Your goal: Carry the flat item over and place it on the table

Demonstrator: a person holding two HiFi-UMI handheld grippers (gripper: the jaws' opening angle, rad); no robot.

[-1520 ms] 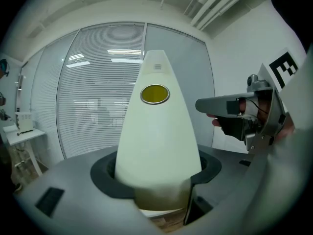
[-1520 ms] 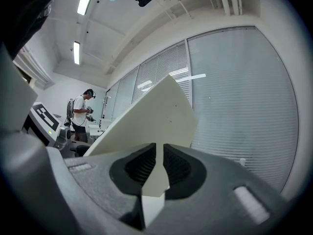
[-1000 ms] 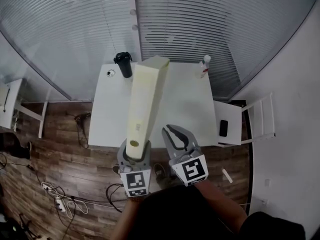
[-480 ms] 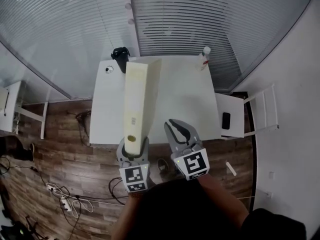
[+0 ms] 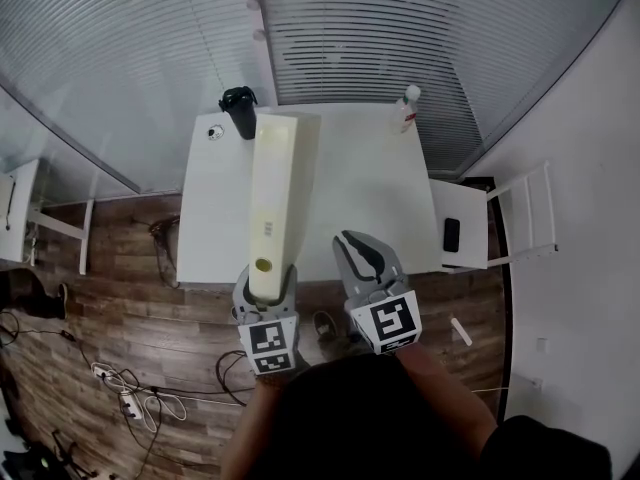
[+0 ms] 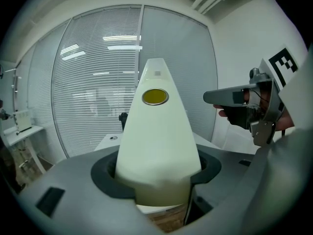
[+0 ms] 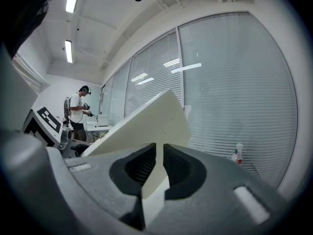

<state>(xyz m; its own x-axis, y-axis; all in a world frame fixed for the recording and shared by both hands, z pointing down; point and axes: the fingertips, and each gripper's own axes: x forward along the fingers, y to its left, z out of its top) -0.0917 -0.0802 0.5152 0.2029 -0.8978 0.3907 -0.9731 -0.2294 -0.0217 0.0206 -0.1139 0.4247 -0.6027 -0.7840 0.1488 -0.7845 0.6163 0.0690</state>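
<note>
While the left gripper (image 5: 266,290) is clamping its wide-set jaws on the tall cream lever-arch binder (image 5: 278,193), held over the white rectangular table (image 5: 370,198), the right gripper (image 5: 362,258) is keeping its jaws nearly together, gripping nothing. The black cup (image 5: 240,113) on the table is hiding its contents.

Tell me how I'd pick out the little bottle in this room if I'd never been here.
Find the white table standing against the slatted window blinds. At its far right corner, nearest the blinds, stands a small white bottle. Unlike the black cup at the far left corner, it is pale and slim, with a red mark on its side.
</note>
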